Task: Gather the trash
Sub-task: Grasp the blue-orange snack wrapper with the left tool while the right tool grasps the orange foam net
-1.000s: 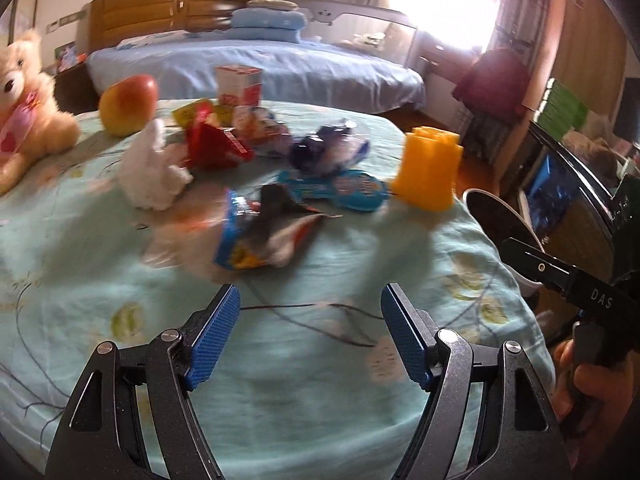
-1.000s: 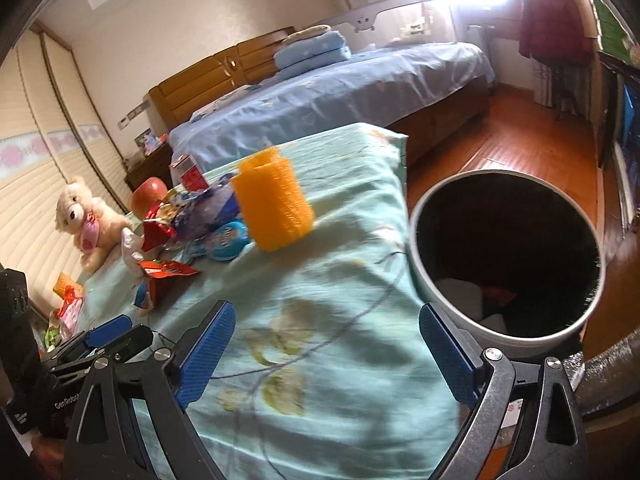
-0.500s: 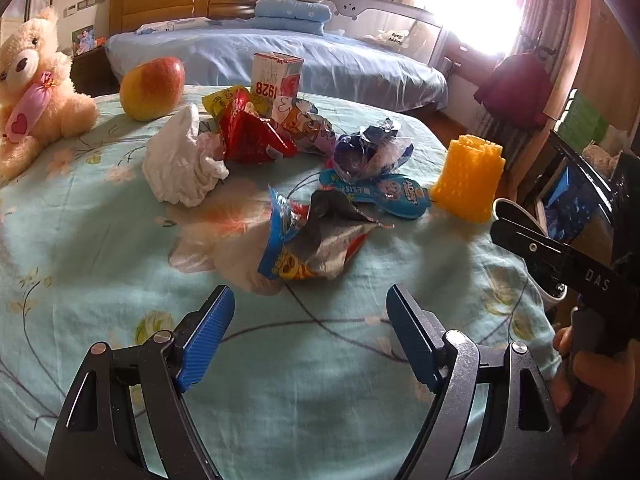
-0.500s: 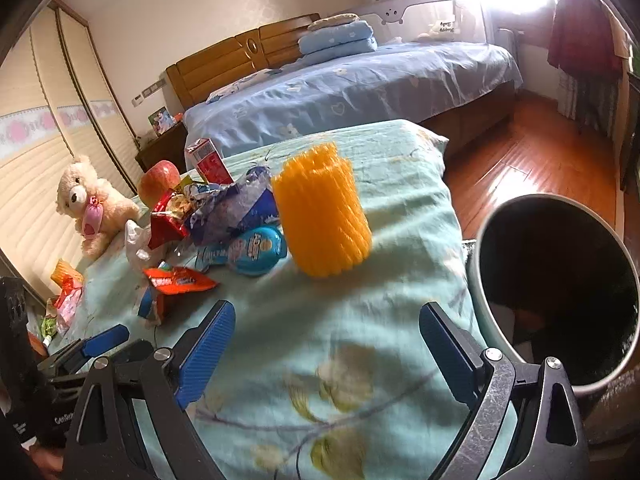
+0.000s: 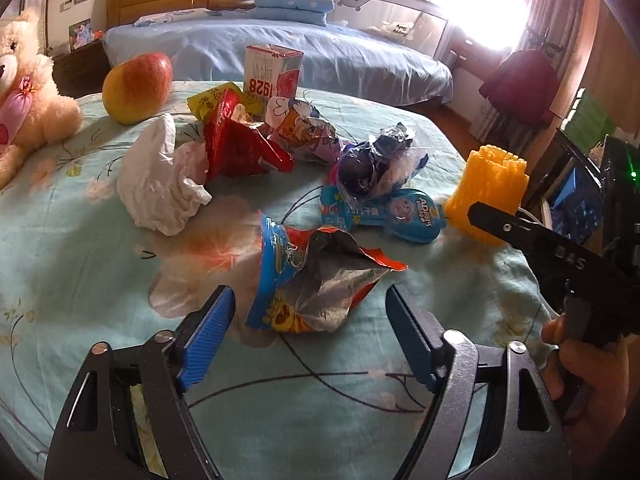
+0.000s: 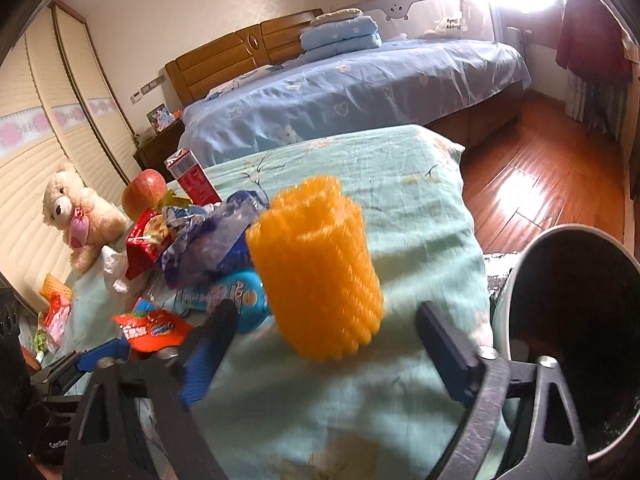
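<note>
Trash lies on a table under a light green cloth. My left gripper is open, its jaws on either side of an opened blue and orange snack bag. Behind lie a crumpled white tissue, a red wrapper, a purple wrapper and a blue wrapper. My right gripper is open, just short of an orange foam net sleeve standing upright. A dark round bin stands past the table's right edge.
An apple, a milk carton and a teddy bear stand at the back of the table. A bed with blue covers is behind. The floor is wood.
My left gripper has moved forward up to the snack bag. My right gripper has swung left from the bin and closed in on the orange foam sleeve.
</note>
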Demonstrator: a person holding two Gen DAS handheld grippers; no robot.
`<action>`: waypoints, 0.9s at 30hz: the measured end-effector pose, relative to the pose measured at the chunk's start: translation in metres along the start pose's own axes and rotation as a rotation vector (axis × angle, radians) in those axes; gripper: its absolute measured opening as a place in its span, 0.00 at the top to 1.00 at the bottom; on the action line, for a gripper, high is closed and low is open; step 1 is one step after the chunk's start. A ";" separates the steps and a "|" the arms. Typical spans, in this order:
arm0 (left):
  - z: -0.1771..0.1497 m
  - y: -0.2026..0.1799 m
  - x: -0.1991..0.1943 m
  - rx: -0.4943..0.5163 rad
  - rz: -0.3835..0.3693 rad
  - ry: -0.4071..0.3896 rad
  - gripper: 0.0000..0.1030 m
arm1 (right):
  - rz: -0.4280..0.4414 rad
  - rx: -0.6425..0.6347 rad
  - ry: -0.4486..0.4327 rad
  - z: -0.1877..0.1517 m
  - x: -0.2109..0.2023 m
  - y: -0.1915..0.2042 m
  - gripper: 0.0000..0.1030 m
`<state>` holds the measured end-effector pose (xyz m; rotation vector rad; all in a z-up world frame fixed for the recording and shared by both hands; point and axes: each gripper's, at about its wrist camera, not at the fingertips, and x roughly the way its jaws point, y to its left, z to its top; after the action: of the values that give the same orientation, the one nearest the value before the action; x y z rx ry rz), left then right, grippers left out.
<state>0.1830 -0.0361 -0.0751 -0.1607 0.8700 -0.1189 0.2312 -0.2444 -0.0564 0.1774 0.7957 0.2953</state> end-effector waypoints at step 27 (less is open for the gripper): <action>-0.011 -0.071 -0.014 0.152 -0.159 0.015 0.80 | 0.012 0.147 -0.085 -0.047 -0.077 -0.049 0.67</action>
<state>0.1625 -0.1041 -0.0584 -0.0866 0.8587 -0.3341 0.1556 -0.3132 -0.0497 0.3304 0.7327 0.2389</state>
